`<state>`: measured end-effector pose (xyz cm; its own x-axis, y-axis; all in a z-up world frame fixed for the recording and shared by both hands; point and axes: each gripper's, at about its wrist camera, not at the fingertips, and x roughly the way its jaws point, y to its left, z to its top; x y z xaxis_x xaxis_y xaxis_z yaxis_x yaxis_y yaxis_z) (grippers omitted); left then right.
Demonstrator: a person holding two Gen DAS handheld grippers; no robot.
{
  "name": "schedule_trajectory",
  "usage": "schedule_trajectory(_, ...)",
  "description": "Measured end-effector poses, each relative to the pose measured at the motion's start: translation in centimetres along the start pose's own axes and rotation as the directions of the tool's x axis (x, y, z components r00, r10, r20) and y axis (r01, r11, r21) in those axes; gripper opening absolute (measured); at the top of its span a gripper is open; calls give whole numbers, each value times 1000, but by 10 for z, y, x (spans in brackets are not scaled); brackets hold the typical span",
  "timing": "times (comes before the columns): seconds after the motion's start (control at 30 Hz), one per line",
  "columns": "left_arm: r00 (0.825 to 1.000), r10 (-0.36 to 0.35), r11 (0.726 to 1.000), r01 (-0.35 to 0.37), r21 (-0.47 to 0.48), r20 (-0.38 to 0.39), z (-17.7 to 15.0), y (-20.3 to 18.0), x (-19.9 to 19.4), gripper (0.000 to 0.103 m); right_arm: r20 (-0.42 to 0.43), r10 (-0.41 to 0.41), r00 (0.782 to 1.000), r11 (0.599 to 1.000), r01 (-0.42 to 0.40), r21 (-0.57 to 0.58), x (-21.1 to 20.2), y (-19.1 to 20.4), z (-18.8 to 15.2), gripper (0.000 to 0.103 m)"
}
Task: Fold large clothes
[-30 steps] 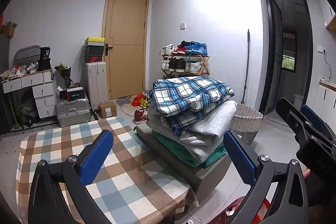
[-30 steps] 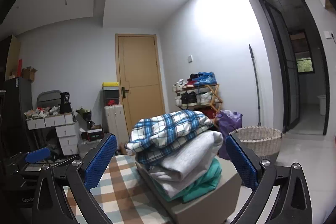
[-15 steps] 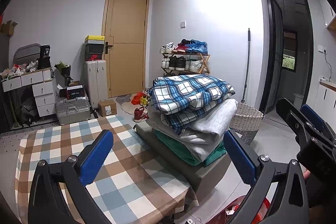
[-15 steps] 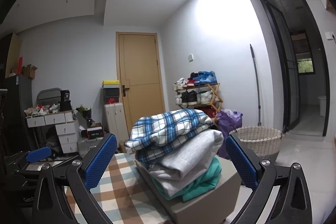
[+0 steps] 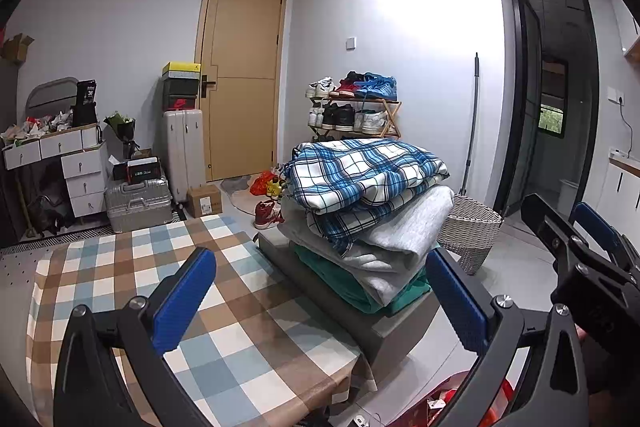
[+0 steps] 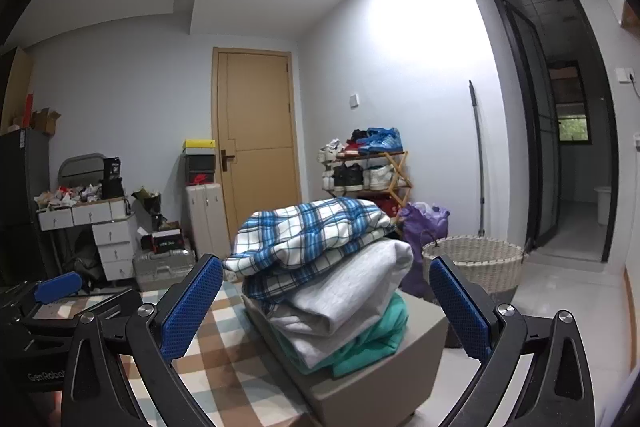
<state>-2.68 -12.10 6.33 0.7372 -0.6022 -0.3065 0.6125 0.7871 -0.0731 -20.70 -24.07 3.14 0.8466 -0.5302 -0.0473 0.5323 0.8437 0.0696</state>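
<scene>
A stack of folded clothes sits on a grey box beside the table. A blue plaid garment lies on top, a grey one under it and a green one at the bottom. My left gripper is open and empty, hovering over the checked tablecloth short of the stack. My right gripper is also open and empty, facing the plaid garment, the grey one and the green one from a short distance. It shows at the right edge of the left wrist view.
A woven basket and a purple bag stand on the floor behind the box. Farther back are a shoe rack, suitcases, drawers and a shut door. A red bag lies below the table edge.
Both views have drifted slightly, with the room sliding a little upward in the right wrist view. The grippers stay open and the clothes have not moved.
</scene>
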Motion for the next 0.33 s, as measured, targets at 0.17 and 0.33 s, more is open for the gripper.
schedule_trajectory(0.17, 1000, 11, 1000, -11, -6, 7, 0, 1, -2, 102, -13, -5, 1000, 1000, 5, -4, 2, 1, -1, 103)
schedule_trajectory(0.33, 999, 40, 999, -40, 12, 30, 0, 1, -4, 102, 6, 3, 1000, 1000, -3, -7, -2, 2, 1, 103)
